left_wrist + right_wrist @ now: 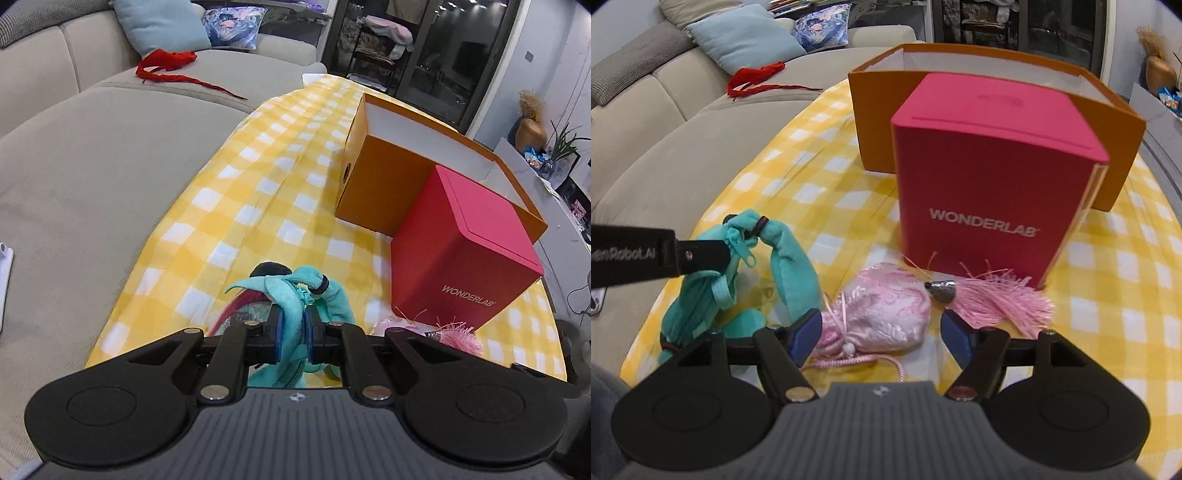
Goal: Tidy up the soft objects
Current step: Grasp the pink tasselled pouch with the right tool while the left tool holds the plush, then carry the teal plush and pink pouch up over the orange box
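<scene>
A teal plush toy [295, 295] with a zipper hangs in my left gripper [293, 314], which is shut on its fabric. In the right wrist view that same teal plush toy [790, 273] shows at the left, with the left gripper's finger [701, 254] pinching it near the zipper pull. My right gripper [881, 332] stands open over a pink satin pouch [886, 314] that lies on the yellow checked cloth [812, 184]; the pads do not touch it. Its pink tassel [1004, 302] with a silver cap spreads to the right. An open orange box [1108, 122] stands behind.
A closed pink-red WONDERLAB box [990, 184] stands in front of the orange box [388, 177]. A grey sofa [92, 166] borders the cloth on the left, with a red ribbon [166, 64] and cushions [162, 26] on it. A sideboard with plants [554, 147] is at the far right.
</scene>
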A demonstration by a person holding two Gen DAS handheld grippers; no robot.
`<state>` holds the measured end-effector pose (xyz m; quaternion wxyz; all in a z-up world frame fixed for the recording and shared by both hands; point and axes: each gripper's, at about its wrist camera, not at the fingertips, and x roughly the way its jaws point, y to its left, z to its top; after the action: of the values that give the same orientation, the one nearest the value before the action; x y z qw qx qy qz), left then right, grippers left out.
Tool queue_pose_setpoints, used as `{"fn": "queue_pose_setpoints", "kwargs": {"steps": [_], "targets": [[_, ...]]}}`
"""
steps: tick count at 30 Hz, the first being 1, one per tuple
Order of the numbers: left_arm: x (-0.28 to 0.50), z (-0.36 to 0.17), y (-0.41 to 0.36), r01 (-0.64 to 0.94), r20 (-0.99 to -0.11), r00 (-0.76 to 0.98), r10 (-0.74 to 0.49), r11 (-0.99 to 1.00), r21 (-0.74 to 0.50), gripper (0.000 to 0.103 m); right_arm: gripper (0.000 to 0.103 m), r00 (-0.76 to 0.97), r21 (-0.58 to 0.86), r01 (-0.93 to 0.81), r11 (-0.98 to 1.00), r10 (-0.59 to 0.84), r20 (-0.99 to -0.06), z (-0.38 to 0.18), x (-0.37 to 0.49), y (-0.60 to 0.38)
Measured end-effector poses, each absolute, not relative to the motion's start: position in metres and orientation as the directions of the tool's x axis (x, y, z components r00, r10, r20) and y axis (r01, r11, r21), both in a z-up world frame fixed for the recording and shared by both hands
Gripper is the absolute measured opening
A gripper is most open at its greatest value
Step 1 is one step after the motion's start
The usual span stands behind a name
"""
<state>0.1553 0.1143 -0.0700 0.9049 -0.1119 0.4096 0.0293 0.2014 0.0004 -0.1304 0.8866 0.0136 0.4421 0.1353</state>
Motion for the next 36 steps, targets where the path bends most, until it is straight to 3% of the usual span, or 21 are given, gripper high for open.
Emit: {"fn": "queue_pose_setpoints", "kwargs": {"steps": [4,17,36], "targets": [[0.158,-0.075,0.112,-0.13,-0.752,0.657,-0.052,0.975,-0.182,0.013,0.068,0.551,0.169,-0.203,0.965,0.255,-0.795,-0.137,0.208,0.004],[0.159,-0.078,0.106,-0.11,-0.758,0.65,-0.052,0.981,-0.161,0.013,0.029,0.55,0.123,-0.314,0.942,0.286,-0.785,-0.13,0.202,0.005],[0.132,-0.049,0.083,-0.014,-0.743,0.663,-0.093,0.99,-0.137,0.011,0.028,0.598,0.095,-0.292,0.952,0.259,-0.759,-0.078,0.14,-0.056]]}}
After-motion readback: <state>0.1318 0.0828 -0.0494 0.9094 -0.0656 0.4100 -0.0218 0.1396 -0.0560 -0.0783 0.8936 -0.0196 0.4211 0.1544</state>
